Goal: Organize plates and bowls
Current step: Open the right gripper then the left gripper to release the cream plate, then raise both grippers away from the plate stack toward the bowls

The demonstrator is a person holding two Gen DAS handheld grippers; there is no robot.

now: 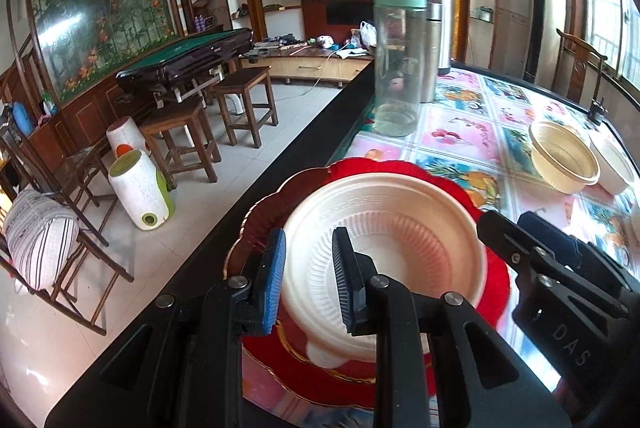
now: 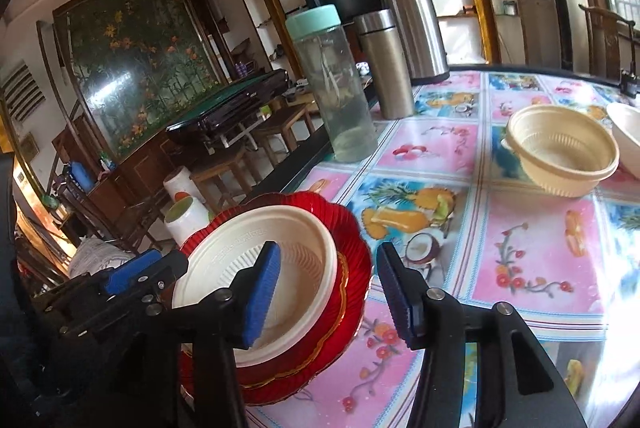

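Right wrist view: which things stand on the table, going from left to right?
Red scalloped plates with a cream plastic bowl on top → clear bottle with mint-green lid → steel flask → cream ribbed bowl → white bowl at the edge.

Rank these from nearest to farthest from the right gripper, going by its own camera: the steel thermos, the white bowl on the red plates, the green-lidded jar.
1. White bowl, at the right gripper.
2. Green-lidded jar, ahead near the table's left edge.
3. Steel thermos, farthest back.
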